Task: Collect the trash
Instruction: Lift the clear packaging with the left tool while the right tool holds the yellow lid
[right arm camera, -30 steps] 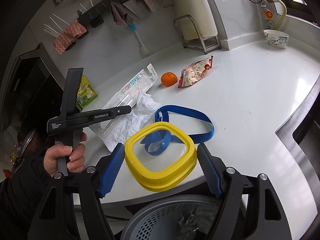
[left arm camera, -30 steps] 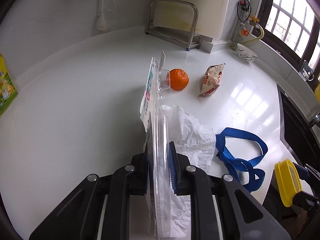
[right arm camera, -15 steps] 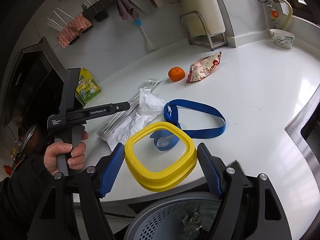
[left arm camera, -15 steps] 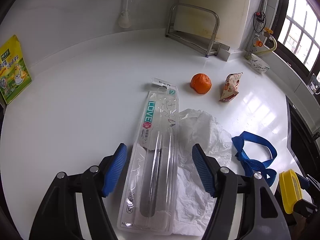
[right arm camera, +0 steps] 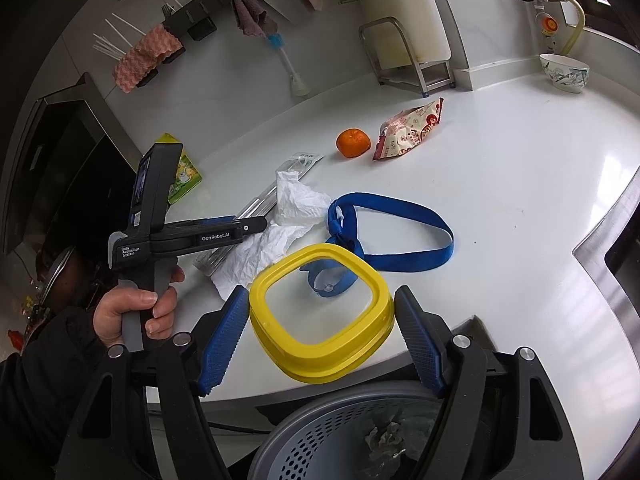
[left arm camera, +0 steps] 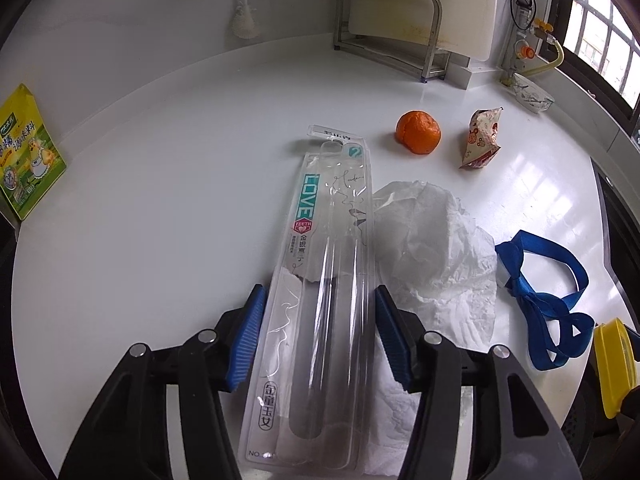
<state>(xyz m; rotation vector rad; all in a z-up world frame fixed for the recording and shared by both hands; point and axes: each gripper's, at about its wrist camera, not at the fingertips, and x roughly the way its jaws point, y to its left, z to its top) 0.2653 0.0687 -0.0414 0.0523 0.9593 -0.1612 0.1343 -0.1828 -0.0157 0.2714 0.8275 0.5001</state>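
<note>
L-wrist: toothbrush pack [left arm camera: 320,320] lengthwise, maybe flat.

On the white counter [left arm camera: 160,184] I count one clear toothbrush package [left arm camera: 320,296], one crumpled white paper towel [left arm camera: 432,264], one mandarin orange [left arm camera: 418,132], one torn snack wrapper [left arm camera: 480,138], one blue ribbon strap [left arm camera: 548,300] and one green-yellow seasoning packet [left arm camera: 28,152]. There is one patterned bowl [right arm camera: 564,72], one steel rack [left arm camera: 390,36] and one bottle brush [right arm camera: 286,64]. One yellow-rimmed lid [right arm camera: 320,312] and one grey perforated bin [right arm camera: 352,436] make up the rest. Two cloths hang on the wall rail, plus one pink sponge cloth [right arm camera: 146,58].
</note>
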